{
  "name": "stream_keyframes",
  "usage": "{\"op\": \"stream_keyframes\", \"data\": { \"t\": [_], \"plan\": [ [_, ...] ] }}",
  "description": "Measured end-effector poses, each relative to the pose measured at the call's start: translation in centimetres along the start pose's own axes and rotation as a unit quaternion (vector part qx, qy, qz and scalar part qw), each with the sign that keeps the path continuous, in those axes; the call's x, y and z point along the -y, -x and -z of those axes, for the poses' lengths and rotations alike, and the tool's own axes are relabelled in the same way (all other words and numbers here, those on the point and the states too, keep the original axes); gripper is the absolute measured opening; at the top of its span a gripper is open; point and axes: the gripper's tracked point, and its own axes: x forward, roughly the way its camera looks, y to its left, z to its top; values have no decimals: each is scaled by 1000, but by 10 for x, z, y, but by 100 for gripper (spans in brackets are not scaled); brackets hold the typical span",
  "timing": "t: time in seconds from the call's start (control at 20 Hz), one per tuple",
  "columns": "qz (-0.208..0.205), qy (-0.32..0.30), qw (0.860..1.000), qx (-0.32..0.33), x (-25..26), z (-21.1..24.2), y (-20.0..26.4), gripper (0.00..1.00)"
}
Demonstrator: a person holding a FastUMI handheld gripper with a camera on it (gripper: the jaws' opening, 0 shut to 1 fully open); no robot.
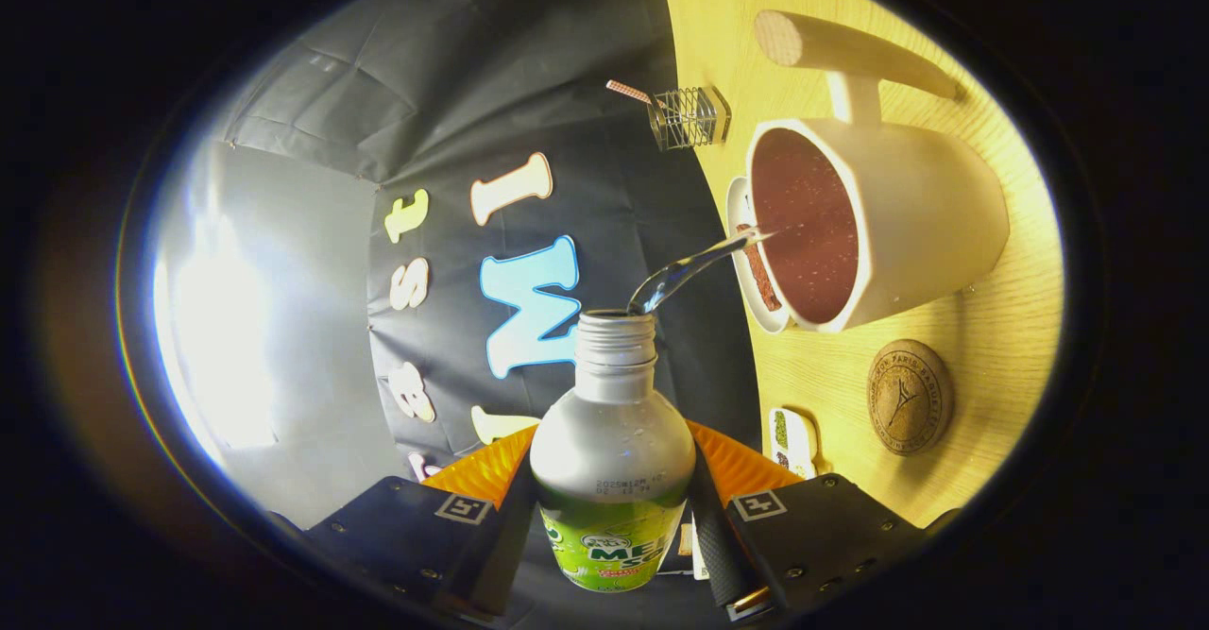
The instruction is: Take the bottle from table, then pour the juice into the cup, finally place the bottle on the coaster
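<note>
Pale wood bench (1001,328) carries a white cup (907,224) with a dark, speckled inside and a cork coaster (910,397) just beside it. Hand-held gripper (612,526) clamps the open juice bottle (612,460), tipped, its stream (699,266) reaching the cup's rim. Tipping further risks overshooting and spilling onto the bench.
</note>
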Motion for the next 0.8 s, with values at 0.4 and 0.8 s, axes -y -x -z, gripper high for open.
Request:
{"op": "stream_keyframes", "data": {
  "t": [0.4, 0.8],
  "plan": [
    [-11, -4, 1000, -2, -7, 6, -2, 77],
    [-18, -11, 1000, -6, -12, 10, -3, 77]
  ]
}}
